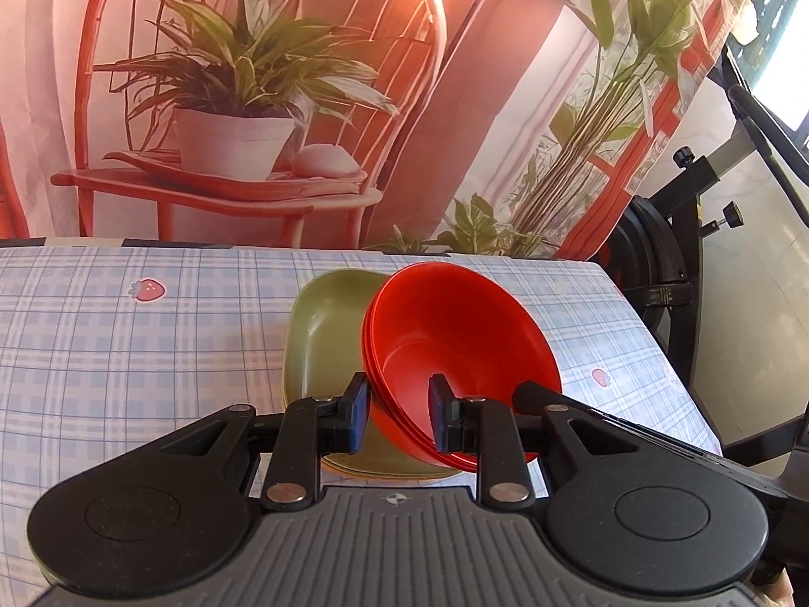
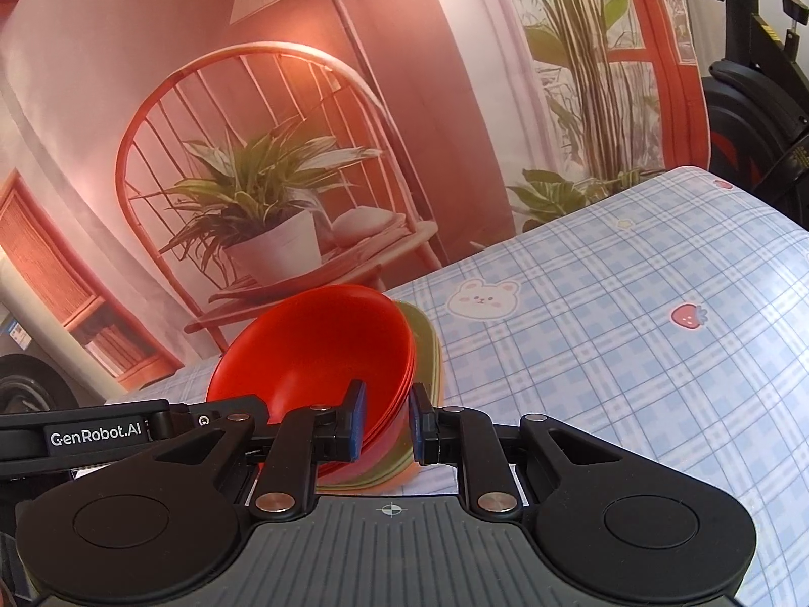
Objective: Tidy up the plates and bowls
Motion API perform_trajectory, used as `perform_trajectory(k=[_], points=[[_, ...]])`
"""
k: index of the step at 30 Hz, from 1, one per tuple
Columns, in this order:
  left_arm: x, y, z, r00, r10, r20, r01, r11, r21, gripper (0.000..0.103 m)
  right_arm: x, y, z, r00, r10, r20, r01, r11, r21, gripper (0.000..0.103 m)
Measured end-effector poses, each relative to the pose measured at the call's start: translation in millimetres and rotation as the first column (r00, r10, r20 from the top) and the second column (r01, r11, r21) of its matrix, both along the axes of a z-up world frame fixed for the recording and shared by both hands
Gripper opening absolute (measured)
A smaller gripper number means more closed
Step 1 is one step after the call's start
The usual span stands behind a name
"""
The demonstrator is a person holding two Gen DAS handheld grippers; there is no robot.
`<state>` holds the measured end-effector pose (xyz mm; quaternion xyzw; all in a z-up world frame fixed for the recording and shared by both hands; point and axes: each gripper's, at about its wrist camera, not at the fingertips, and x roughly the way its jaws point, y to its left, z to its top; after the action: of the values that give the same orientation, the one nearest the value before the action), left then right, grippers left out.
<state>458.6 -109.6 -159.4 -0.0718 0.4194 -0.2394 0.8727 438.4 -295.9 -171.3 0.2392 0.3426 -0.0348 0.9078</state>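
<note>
A stack of red bowls point(image 1: 455, 334) sits tilted over a stack of green square plates point(image 1: 323, 323) on the checked tablecloth. My left gripper point(image 1: 398, 417) straddles the near left rim of the red bowls, one finger inside and one outside, closed on the rim. In the right wrist view the red bowls point(image 2: 313, 354) lean left over the green and orange plates point(image 2: 430, 354). My right gripper point(image 2: 387, 420) straddles the bowls' right rim, closed on it. The left gripper's body point(image 2: 96, 435) shows at the left.
The table's blue checked cloth point(image 1: 126, 354) spreads left and its right edge point(image 1: 657, 334) drops off beside a black exercise machine point(image 1: 672, 253). A printed backdrop of a red chair and plants point(image 1: 242, 101) hangs behind the table.
</note>
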Motion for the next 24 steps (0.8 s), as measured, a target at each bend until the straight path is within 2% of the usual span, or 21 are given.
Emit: perform_trajectory(k=[5, 12, 24], points=[[16, 6, 0, 1.0, -0.011, 0.024, 0.011, 1.0, 0.002, 0.026, 18, 5, -3, 1.0, 0.003, 0.006, -0.003, 1.0, 0.012, 0.016], [29, 2, -13, 0.999, -0.041, 0.022, 0.041, 0.999, -0.019, 0.026, 32, 6, -12, 1.0, -0.005, -0.005, 0.005, 1.0, -0.031, 0.016], [30, 5, -29, 0.998, -0.056, 0.005, 0.056, 0.998, -0.014, 0.026, 36, 6, -27, 1.0, 0.004, -0.026, -0.005, 0.999, -0.051, 0.016]])
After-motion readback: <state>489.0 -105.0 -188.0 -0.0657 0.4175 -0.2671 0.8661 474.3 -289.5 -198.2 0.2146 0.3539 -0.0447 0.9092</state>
